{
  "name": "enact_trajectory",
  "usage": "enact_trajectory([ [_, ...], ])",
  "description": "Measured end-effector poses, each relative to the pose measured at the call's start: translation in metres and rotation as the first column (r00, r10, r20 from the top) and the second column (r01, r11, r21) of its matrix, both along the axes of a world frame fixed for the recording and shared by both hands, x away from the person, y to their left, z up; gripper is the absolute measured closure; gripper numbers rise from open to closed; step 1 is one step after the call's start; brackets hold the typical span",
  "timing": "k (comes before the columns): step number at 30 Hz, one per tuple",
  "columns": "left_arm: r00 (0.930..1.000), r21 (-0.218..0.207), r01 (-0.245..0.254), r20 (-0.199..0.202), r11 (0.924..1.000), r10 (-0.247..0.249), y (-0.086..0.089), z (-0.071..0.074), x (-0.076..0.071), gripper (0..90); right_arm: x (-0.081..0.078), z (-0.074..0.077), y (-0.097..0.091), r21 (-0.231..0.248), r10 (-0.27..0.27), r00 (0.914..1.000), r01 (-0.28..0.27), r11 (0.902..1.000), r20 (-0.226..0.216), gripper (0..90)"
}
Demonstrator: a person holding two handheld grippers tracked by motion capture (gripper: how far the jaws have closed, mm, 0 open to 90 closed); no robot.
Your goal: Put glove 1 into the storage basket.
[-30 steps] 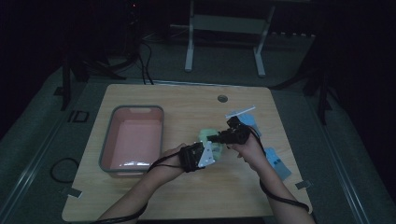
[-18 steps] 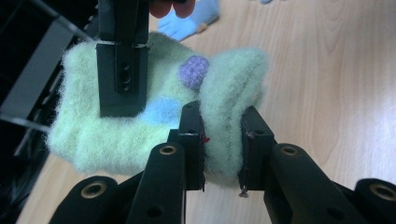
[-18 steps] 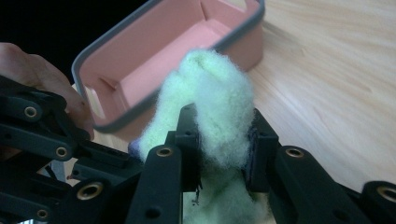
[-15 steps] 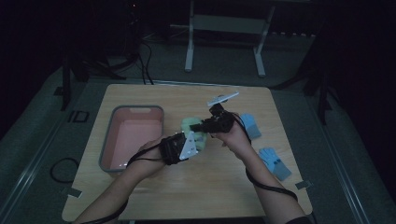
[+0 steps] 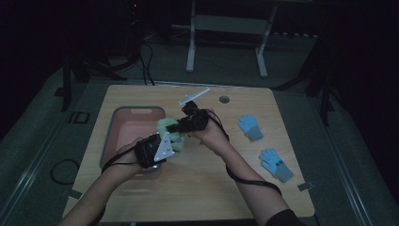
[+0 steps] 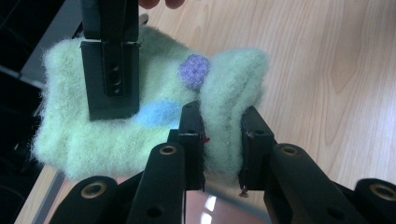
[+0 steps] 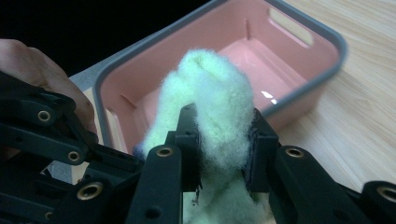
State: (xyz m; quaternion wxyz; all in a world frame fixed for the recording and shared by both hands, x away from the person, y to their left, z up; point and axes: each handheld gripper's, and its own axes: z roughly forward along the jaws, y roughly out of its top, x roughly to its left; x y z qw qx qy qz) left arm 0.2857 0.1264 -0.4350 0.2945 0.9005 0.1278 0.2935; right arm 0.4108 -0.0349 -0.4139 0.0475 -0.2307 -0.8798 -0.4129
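Both jaws clamped on the green fuzzy glove — left gripper, right gripper. Pink bin just beyond, empty — drop-in pending.

Hardly any writing could be read. In the high view, dark letters that looked like "ID" stood on the grey floor just left of the table; their reading was uncertain in the dim light. No label, brand or number was legible in the left gripper view or the right gripper view.
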Motion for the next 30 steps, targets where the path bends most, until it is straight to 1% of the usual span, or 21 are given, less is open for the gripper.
enact_trajectory([
  [4,0.9997,-0.021,-0.023,-0.007,0.9995,0.023,0.018,0.001,-0.004,75.2,0.000,-0.001,0.019,0.001,0.023,0.9997,-0.023,0.9997,-0.011,72.0],
  [9,0.9983,-0.004,-0.058,-0.007,0.9983,0.058,0.038,-0.002,-0.010,75.2,-0.002,-0.002,0.045,-0.010,0.052,0.9986,-0.052,0.9986,-0.011,72.0],
  [13,0.9952,0.006,-0.096,-0.023,0.9954,0.096,0.058,-0.005,-0.014,75.2,-0.003,-0.004,0.070,-0.019,0.079,0.9967,-0.080,0.9966,-0.014,72.0],
  [15,0.9940,0.014,-0.106,-0.029,0.9943,0.106,0.065,-0.006,-0.016,75.2,-0.005,-0.006,0.082,-0.016,0.095,0.9954,-0.095,0.9954,-0.015,72.0],
  [18,0.9922,0.006,-0.118,-0.039,0.9930,0.118,0.076,-0.009,-0.021,75.2,-0.008,-0.010,0.098,-0.030,0.113,0.9936,-0.113,0.9931,-0.008,72.0],
  [21,0.9914,0.003,-0.119,-0.054,0.9929,0.119,0.081,-0.016,-0.020,75.2,-0.007,-0.016,0.104,-0.038,0.116,0.9931,-0.116,0.9925,-0.017,72.0],
  [22,0.9912,0.000,-0.117,-0.062,0.9931,0.117,0.082,-0.018,-0.019,75.2,-0.006,-0.020,0.105,-0.039,0.112,0.9933,-0.113,0.9928,-0.029,72.0],
  [23,0.9912,-0.006,-0.115,-0.067,0.9934,0.114,0.082,-0.021,-0.017,75.2,-0.006,-0.022,0.105,-0.042,0.111,0.9934,-0.112,0.9928,-0.031,72.0],
  [25,0.9906,0.010,-0.111,-0.080,0.9938,0.111,0.080,-0.028,-0.014,75.2,-0.004,-0.029,0.104,-0.046,0.105,0.9939,-0.106,0.9933,-0.035,72.0],
  [26,0.9903,0.018,-0.108,-0.086,0.9940,0.109,0.079,-0.031,-0.012,75.2,-0.002,-0.033,0.103,-0.049,0.101,0.9939,-0.103,0.9935,-0.044,72.0],
  [27,0.9903,0.018,-0.108,-0.086,0.9940,0.109,0.079,-0.031,-0.012,75.2,-0.002,-0.033,0.103,-0.049,0.101,0.9939,-0.103,0.9935,-0.044,72.0],
  [28,0.9888,0.026,-0.103,-0.106,0.9943,0.105,0.078,-0.038,-0.008,75.2,0.000,-0.037,0.103,-0.055,0.095,0.9942,-0.098,0.9937,-0.051,71.9],
  [29,0.9875,0.031,-0.101,-0.118,0.9944,0.104,0.077,-0.041,-0.005,75.2,0.003,-0.046,0.102,-0.066,0.088,0.9938,-0.092,0.9935,-0.068,71.9],
  [30,0.9860,0.040,-0.097,-0.132,0.9944,0.102,0.076,-0.044,-0.003,75.2,0.005,-0.050,0.103,-0.073,0.085,0.9938,-0.090,0.9933,-0.073,71.9],
])
